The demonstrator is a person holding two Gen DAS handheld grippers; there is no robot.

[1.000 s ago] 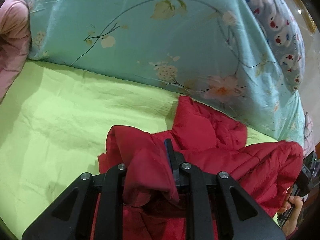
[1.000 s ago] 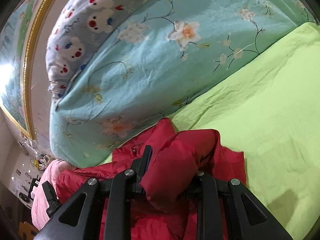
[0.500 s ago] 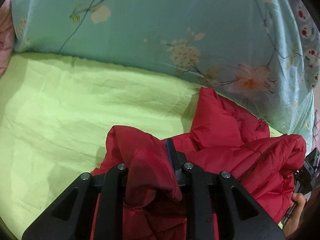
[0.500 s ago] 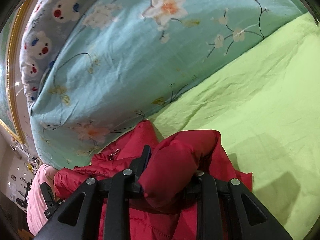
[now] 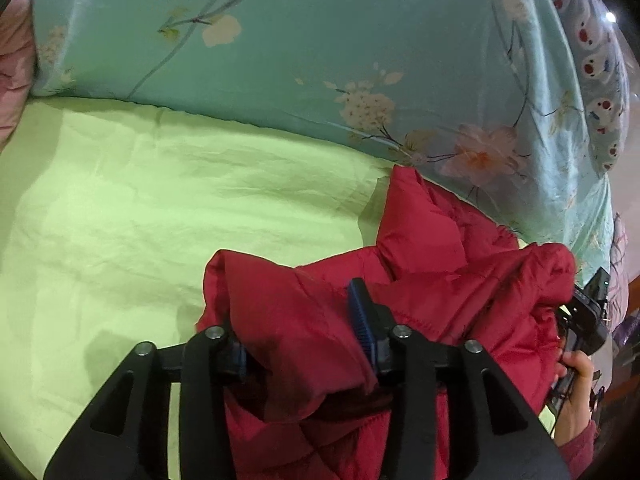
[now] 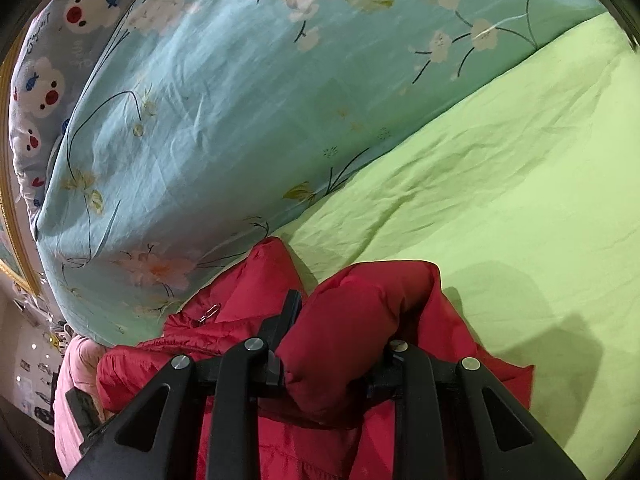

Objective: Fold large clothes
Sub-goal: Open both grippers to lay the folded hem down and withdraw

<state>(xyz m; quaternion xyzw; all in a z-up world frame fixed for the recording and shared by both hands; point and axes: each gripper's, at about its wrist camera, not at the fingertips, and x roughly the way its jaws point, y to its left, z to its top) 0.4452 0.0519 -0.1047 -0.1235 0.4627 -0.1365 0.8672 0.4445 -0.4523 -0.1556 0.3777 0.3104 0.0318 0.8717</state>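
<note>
A red puffer jacket (image 5: pixel 432 248) lies bunched on the green bed sheet (image 5: pixel 160 208). My left gripper (image 5: pixel 300 332) is shut on a thick fold of the jacket's edge, held a little above the sheet. My right gripper (image 6: pixel 340 332) is shut on another padded fold of the jacket (image 6: pixel 360 304). The right gripper and the hand holding it also show at the right edge of the left wrist view (image 5: pixel 584 320). The jacket's collar stands up against the quilt. Its lower part is hidden under the grippers.
A rolled turquoise floral quilt (image 5: pixel 320 60) runs along the far side of the bed, also in the right wrist view (image 6: pixel 240 100). A grey cartoon-print blanket (image 6: pixel 48 60) lies on it. A pink quilt (image 5: pixel 12 60) sits at the left. Green sheet (image 6: pixel 520 180) extends rightward.
Both grippers have moved forward toward the quilt, carrying the held folds of the jacket along. The grips have not changed.
</note>
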